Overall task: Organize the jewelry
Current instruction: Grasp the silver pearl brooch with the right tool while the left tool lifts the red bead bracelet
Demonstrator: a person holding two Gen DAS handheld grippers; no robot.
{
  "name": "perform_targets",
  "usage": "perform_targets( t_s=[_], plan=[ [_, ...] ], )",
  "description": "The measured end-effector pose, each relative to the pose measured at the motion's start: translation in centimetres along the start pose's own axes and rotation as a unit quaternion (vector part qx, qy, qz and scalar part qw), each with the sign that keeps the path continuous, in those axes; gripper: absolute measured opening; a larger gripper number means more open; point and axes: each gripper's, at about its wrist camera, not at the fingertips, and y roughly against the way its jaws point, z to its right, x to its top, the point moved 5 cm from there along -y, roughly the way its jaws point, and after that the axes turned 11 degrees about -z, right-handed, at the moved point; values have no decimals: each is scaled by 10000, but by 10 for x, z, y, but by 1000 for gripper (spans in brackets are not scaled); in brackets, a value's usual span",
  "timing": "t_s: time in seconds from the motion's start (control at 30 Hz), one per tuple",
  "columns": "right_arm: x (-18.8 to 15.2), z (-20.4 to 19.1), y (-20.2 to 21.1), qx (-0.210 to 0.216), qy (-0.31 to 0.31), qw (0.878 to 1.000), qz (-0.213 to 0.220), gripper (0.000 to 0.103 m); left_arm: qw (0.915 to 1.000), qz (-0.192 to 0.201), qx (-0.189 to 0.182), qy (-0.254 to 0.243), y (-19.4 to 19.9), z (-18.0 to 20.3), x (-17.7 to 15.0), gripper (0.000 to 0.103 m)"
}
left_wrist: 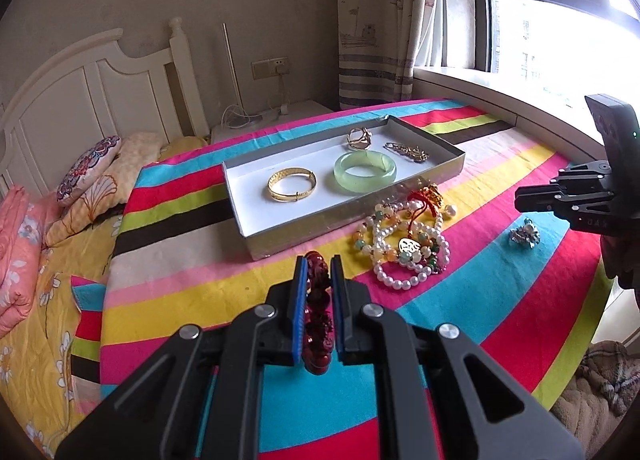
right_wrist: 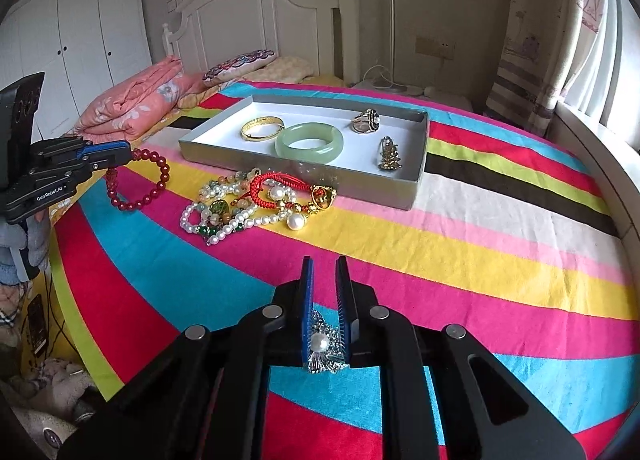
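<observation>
1. The left gripper point(left_wrist: 319, 260) is clamped on a red bead bracelet point(left_wrist: 319, 312); the beads run between its blue pads, and in the right wrist view the loop point(right_wrist: 138, 180) hangs from the fingertips above the striped cloth point(right_wrist: 440, 260)
2. The right gripper point(right_wrist: 325, 260) has its jaws drawn close around a silver brooch with a pearl point(right_wrist: 323, 344); the brooch sits far back between the pads, which look to press on its sides
3. In the left wrist view the same brooch point(left_wrist: 525, 234) shows just below the right gripper point(left_wrist: 520, 200), low over a blue stripe
4. A grey tray point(left_wrist: 320, 222) with a white floor lies on the cloth beyond both grippers
5. In the tray: a gold bangle point(left_wrist: 292, 185), a green jade bangle point(left_wrist: 365, 172), a gold ring point(left_wrist: 359, 139) and a gold clip point(left_wrist: 406, 151), all apart from one another
6. A tangled heap of pearl and bead strands point(right_wrist: 244, 208) with a red cord point(right_wrist: 272, 184) lies on the cloth just beside the tray's near wall
7. A gold charm point(right_wrist: 324, 196) in the heap sits close to that wall
</observation>
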Motion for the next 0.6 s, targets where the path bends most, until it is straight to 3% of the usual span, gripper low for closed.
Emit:
perform_targets(
  t_s=[0.07,0.1,0.13,0.3,0.37,0.47,0.6],
  plan=[
    [-4,0,-5,163,45,9996,-215,29,10000,-56,-23,5,-4,0,-6,11],
    [-6,-2,-7,170,109,9994,-292,59,10000,-64,-28,11,-4,0,-7,11],
    [-8,-4,-7,134,222,9991,-322,77,10000,-64,-32,24,-4,-1,-9,11],
    [-18,-13,-18,-68,671,9946,-786,77,10000,-32,-53,58,-1,-3,-11,11],
    [-20,-14,-24,-33,791,9926,-924,71,10000,-18,-66,61,0,-3,-11,11],
    [-21,-14,-21,131,903,9918,-891,38,9999,2,-99,60,2,-1,-12,11],
    [-24,-11,-16,-93,955,9918,-840,32,9999,34,-116,27,3,2,-10,11]
  ],
)
